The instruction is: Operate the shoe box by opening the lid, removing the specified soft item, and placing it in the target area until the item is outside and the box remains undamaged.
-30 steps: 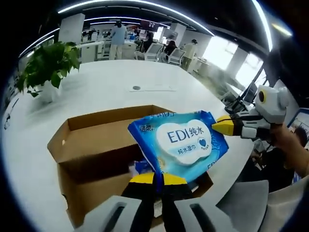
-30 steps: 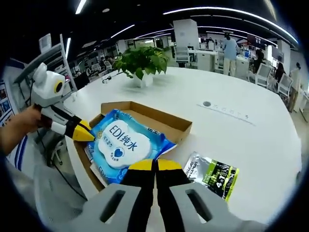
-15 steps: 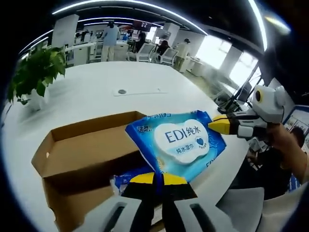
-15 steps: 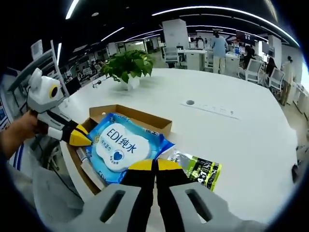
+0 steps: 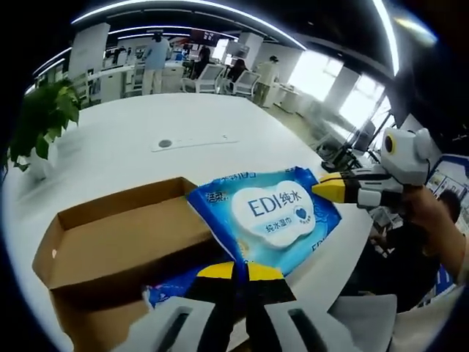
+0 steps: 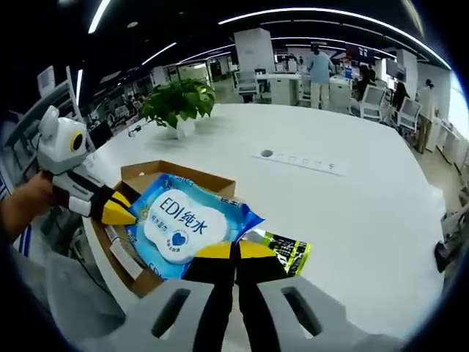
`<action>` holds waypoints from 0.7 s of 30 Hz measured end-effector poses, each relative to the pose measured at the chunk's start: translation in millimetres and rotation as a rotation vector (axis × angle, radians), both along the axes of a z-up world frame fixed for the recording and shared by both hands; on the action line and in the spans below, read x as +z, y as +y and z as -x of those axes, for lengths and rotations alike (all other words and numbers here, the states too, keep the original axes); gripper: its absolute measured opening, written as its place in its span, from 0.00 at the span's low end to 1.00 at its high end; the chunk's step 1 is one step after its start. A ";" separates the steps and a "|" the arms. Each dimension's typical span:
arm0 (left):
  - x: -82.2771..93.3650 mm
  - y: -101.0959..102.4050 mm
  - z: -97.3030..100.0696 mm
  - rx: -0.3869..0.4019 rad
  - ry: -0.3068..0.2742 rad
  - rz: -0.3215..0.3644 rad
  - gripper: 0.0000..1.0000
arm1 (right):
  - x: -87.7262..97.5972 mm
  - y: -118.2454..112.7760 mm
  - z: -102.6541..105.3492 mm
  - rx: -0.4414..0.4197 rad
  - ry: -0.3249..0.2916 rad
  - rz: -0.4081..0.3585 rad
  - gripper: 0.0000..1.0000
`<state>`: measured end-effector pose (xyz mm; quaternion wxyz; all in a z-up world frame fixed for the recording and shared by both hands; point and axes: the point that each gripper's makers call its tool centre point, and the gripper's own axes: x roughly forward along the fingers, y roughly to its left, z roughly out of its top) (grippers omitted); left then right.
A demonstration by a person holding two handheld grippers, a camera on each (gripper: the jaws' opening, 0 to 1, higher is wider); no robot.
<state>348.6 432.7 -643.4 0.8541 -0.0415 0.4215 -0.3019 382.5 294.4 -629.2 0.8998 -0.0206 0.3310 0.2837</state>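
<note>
The wipes pack (image 5: 275, 220) has been carried off the shoe box (image 5: 110, 246), now lower left. It is pinched by the left gripper (image 5: 236, 271) and right gripper (image 6: 234, 251), both clamped shut. Placing on the table (image 6: 366, 205) is next.

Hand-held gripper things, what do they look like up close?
Each hand-held gripper has black jaws with yellow tips on grey arms, seen on the left one and right one. From the side, the body is a white housing with a yellow-ringed round lens and a black-and-white neck.
</note>
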 end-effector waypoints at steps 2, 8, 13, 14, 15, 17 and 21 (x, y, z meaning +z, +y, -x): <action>-1.6 -7.3 -1.1 -0.007 0.001 0.002 0.02 | -0.7 -5.7 -0.8 -0.004 0.001 0.005 0.00; -4.3 -22.9 -3.2 -0.025 0.006 0.008 0.02 | -2.7 -22.1 -4.7 -0.017 0.004 0.017 0.00; -3.8 -38.1 -9.0 -0.052 0.000 0.008 0.02 | -0.9 -36.3 -9.4 -0.043 0.004 0.021 0.00; -4.0 -40.0 -9.9 -0.057 -0.001 0.007 0.02 | -0.8 -38.0 -9.9 -0.044 0.003 0.022 0.00; -4.3 -42.6 -11.4 -0.063 -0.002 0.007 0.02 | -1.3 -40.5 -10.9 -0.046 0.002 0.026 0.00; -6.0 -47.1 -14.0 -0.073 -0.002 0.005 0.02 | -3.0 -45.0 -12.8 -0.053 0.004 0.030 0.00; -9.7 -54.4 -16.4 -0.093 0.002 -0.002 0.02 | -8.2 -52.3 -16.0 -0.064 0.010 0.034 0.00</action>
